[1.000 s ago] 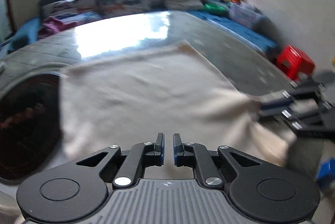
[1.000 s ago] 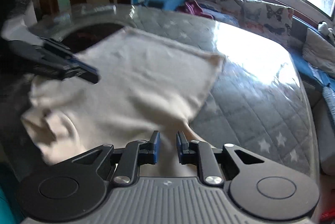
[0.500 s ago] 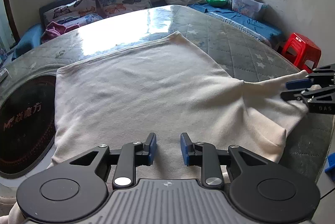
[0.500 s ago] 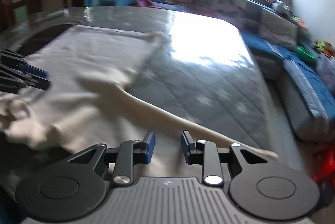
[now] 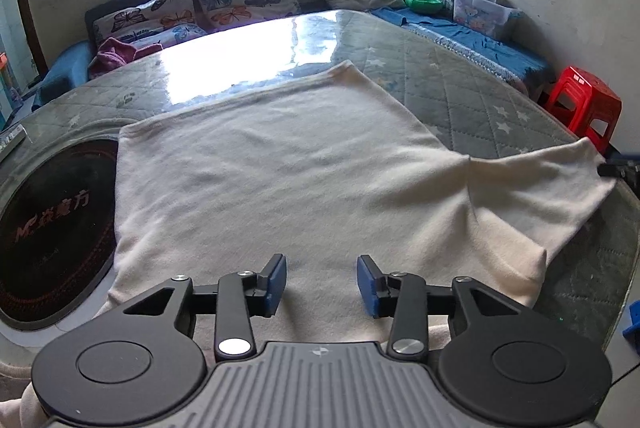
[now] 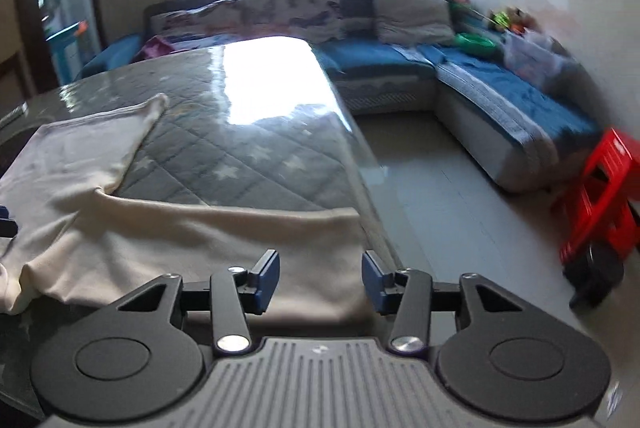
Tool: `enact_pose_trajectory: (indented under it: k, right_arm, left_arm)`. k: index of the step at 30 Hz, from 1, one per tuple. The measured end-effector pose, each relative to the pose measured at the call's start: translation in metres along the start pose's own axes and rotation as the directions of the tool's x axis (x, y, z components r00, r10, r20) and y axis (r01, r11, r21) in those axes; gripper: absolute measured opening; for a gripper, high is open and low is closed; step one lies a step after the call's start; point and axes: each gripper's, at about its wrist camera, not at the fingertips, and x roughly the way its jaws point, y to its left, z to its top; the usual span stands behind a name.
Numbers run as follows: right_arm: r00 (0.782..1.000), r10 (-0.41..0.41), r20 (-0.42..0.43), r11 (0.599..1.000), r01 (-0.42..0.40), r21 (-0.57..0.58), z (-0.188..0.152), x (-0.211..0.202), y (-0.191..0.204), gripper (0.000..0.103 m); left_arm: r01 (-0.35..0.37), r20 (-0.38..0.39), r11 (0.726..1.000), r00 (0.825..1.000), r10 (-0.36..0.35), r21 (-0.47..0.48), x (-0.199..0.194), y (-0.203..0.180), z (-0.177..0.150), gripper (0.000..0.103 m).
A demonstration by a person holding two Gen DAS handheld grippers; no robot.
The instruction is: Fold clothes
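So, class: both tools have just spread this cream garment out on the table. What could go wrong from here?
1. The sleeve reaches the table edge; it may slide off.
2. Both the left tool and the right tool are opening with no cloth pinched, so the next grasp could bunch the cream garment.
3. Creases near the sleeve seam may get folded in.

Both tools' jaws are opening, releasing the cream garment [image 5: 288, 180], now spread flatter.
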Motion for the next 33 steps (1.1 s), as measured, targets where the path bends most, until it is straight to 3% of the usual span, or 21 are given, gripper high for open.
enact_pose_trajectory:
  k: [6, 8, 10, 12, 17, 22, 27, 33]
  right_arm:
    - [1.000, 0.001, -0.009, 0.995, 0.000, 0.096, -0.016, 0.000, -0.017, 0.047]
    - [1.000, 0.004, -0.004, 0.995, -0.004, 0.096, -0.016, 0.000, -0.016, 0.035]
    - [1.000, -0.012, -0.006, 0.997, 0.012, 0.072, -0.014, 0.002, -0.012, 0.014]
    - [1.000, -0.024, 0.000, 0.998, 0.024, 0.050, -0.011, 0.002, -0.009, 0.011]
    - [0.997, -0.064, 0.039, 0.998, 0.064, 0.009, 0.007, 0.006, -0.012, 0.010]
    - [0.998, -0.063, 0.009, 0.998, 0.063, 0.002, 0.010, 0.024, -0.011, 0.010]
    - [0.999, -0.038, 0.010, 0.998, 0.037, 0.052, 0.009, 0.025, -0.019, 0.023]
    - [1.000, -0.009, 0.019, 0.991, 0.006, 0.137, 0.005, 0.023, -0.033, 0.019]
  left_arm:
    - [0.042, 0.038, 0.998, 0.998, -0.043, 0.039, -0.013, -0.018, 0.005, 0.046]
    - [0.059, 0.037, 0.997, 0.997, -0.061, 0.052, -0.013, -0.026, 0.006, 0.046]
    - [0.081, 0.030, 0.994, 0.996, -0.083, 0.071, -0.011, -0.036, 0.005, 0.046]
    - [0.095, 0.022, 0.991, 0.995, -0.098, 0.092, -0.009, -0.045, 0.004, 0.046]
    - [0.110, -0.002, 0.984, 0.994, -0.111, 0.138, 0.000, -0.060, -0.001, 0.046]
    - [0.109, -0.024, 0.981, 0.994, -0.106, 0.162, 0.006, -0.065, -0.005, 0.047]
    - [0.107, -0.011, 0.980, 0.994, -0.106, 0.165, 0.002, -0.065, -0.003, 0.048]
    - [0.104, 0.008, 0.982, 0.994, -0.107, 0.160, -0.001, -0.068, 0.003, 0.051]
